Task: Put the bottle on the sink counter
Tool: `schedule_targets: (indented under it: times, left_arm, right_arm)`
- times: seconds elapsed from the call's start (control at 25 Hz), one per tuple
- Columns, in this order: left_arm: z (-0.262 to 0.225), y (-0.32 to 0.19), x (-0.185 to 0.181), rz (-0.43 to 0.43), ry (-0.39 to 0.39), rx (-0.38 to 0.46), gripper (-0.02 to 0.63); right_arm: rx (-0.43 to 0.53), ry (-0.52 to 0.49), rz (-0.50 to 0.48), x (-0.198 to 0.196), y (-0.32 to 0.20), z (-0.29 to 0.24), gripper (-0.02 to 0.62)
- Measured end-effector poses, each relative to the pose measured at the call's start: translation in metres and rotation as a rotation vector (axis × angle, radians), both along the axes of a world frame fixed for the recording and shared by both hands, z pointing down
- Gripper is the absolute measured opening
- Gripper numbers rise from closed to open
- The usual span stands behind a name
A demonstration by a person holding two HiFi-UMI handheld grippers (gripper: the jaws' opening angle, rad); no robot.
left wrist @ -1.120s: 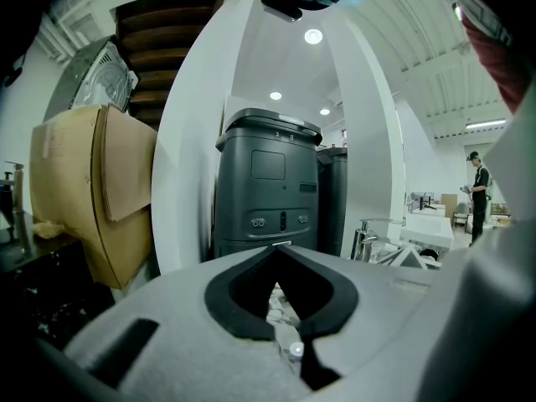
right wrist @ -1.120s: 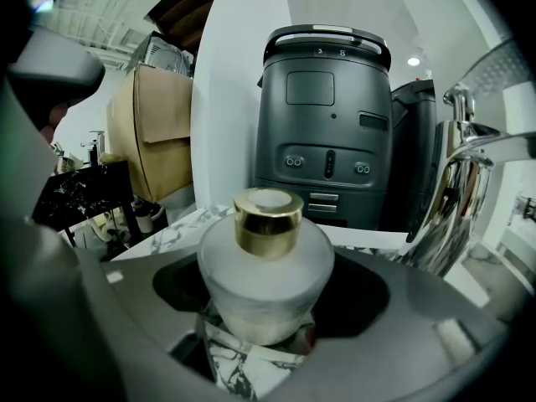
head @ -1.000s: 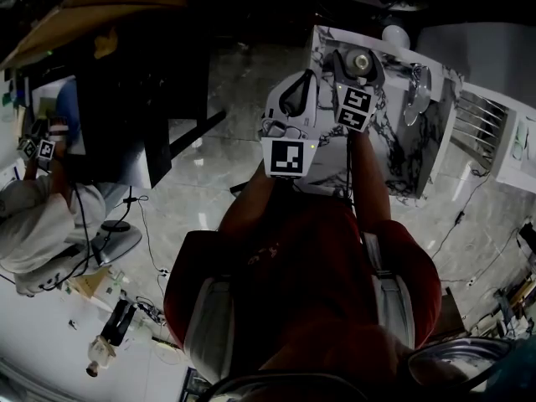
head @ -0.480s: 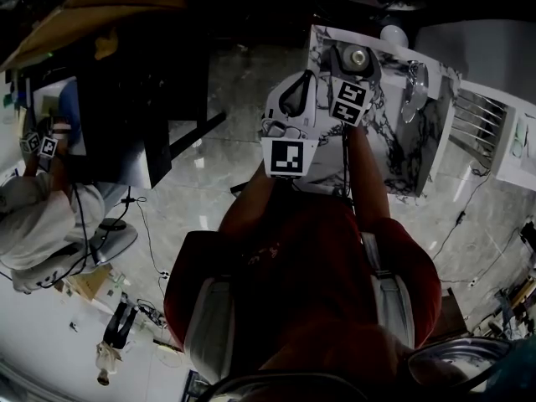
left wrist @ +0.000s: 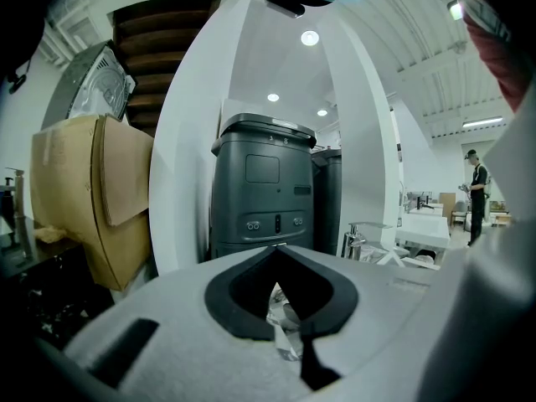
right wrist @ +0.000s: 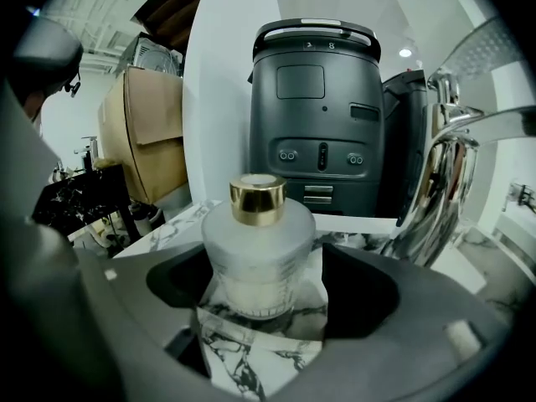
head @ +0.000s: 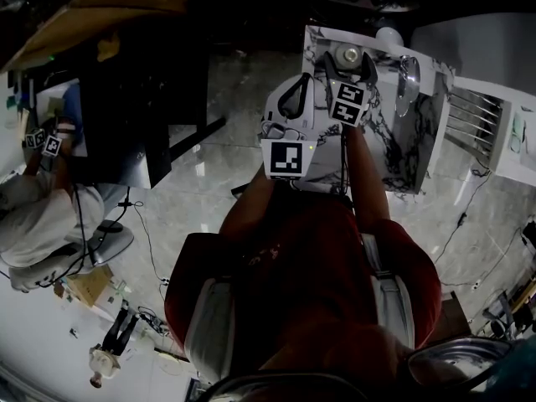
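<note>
A frosted glass bottle [right wrist: 258,249] with a gold cap stands upright on the marble sink counter [right wrist: 251,363]. My right gripper [right wrist: 272,300] is around it, its jaws opening, with a gap showing on each side of the bottle. In the head view the bottle [head: 349,56] is near the counter's [head: 389,141] far end, between the right gripper's [head: 350,68] fingers. My left gripper [head: 293,99] hangs just left of it over the counter's edge, and its tips meet with nothing held [left wrist: 278,254].
A chrome faucet [head: 408,78] rises just right of the bottle, close to the right jaw [right wrist: 444,182]. Tall grey bins [right wrist: 322,115] stand behind the counter. A metal rack [head: 479,124] is at the right, a black desk [head: 126,99] and a seated person [head: 33,216] at the left.
The right gripper has carried the bottle a little further along the counter, and its jaws now stand wider around it. The left gripper has hardly moved.
</note>
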State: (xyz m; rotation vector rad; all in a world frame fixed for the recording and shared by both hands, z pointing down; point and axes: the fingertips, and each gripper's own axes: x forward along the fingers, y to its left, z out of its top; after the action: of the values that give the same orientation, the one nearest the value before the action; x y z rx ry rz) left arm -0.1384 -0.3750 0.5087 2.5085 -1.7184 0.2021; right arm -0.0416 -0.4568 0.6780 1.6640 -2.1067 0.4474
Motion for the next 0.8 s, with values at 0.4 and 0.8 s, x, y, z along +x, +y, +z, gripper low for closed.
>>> schedule_targets:
  times: [0.4,0.8]
  left_arm:
    - [-0.006,0.026,0.017,-0.002,0.012,-0.02,0.003]
    - [-0.016,0.061,0.028,-0.014,-0.015,-0.026,0.003]
  right_arm:
    - [-0.033,-0.02,-0.01,0.014,0.041,-0.004,0.41]
    - [-0.006,-0.032,-0.053,0.025,0.087,-0.027,0.41]
